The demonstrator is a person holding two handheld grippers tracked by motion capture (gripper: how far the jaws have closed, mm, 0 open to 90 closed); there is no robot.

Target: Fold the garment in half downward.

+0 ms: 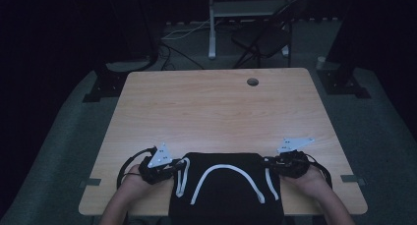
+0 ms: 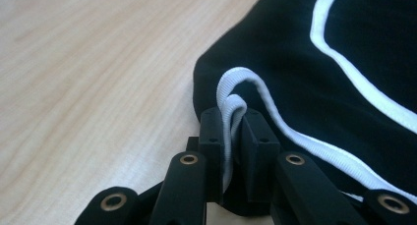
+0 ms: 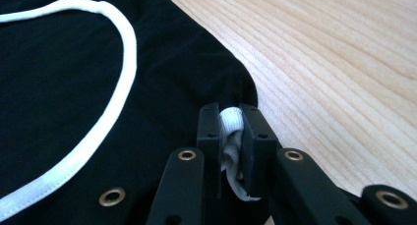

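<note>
Both grippers, left gripper point(image 1: 178, 167) and right gripper point(image 1: 268, 162), are pinching the white trim point(image 2: 231, 112) at opposite corners of the black garment point(image 1: 226, 190) lying at lower centre of the table point(image 1: 211, 107), and thin trim risks slipping free if pulled unevenly.

A light wooden table point(image 1: 221, 107) with a cable hole point(image 1: 253, 81) stands on grey floor point(image 1: 64, 151); a white stand point(image 1: 212, 23) rises at top centre in darkness.

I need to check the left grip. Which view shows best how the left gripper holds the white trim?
The left gripper view: the left gripper has its jaws pinching the white trim close up. The high view shows that gripper small, at the black garment.
</note>
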